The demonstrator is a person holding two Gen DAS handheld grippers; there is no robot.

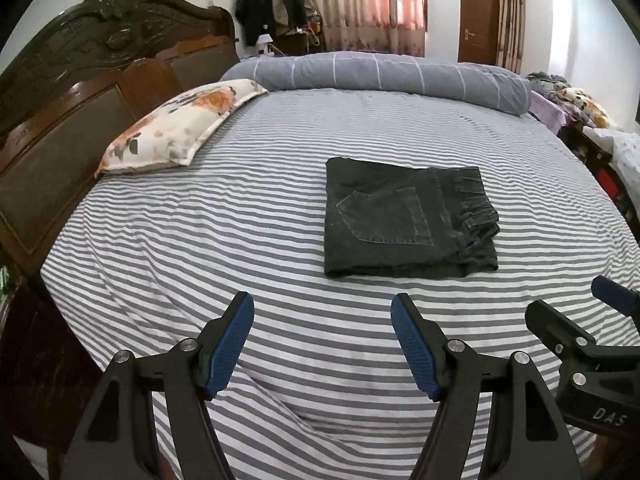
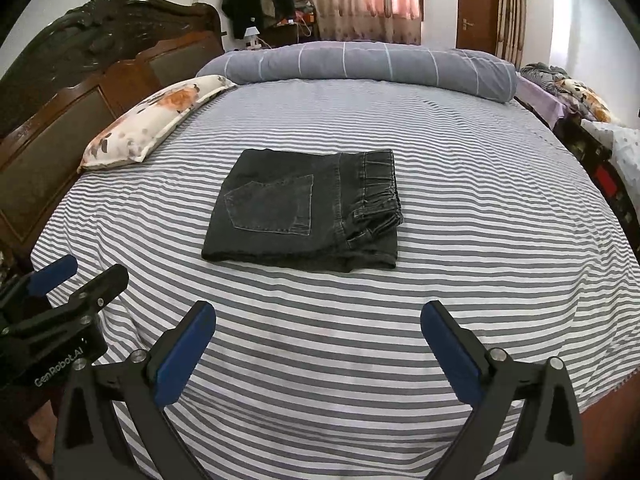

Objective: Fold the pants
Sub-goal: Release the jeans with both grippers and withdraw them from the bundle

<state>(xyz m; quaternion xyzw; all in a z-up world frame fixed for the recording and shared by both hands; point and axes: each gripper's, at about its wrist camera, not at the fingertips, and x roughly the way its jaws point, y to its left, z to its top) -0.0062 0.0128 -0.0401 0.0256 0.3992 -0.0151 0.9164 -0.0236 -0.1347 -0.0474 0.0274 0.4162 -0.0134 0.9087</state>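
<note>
Lying as a compact rectangle near the middle of the bed, the dark grey denim pants are showing a back pocket on top and the gathered waistband along their right edge, the layers stacked squarely, which suggests the folding is done or nearly so. Hovering on the near side of the pants and well apart from them, the left claw is standing wide open with nothing between its blue pads, and the right claw is likewise spread and empty, probably because both are being kept clear of the bundle. Under the pants, the grey-and-white striped sheet is lying mostly smooth. Left of the pants a floral pillow is leaning by the carved dark wooden headboard; beyond the pants a rolled grey checked duvet, pink patterned curtains and a brown door are showing.
</note>
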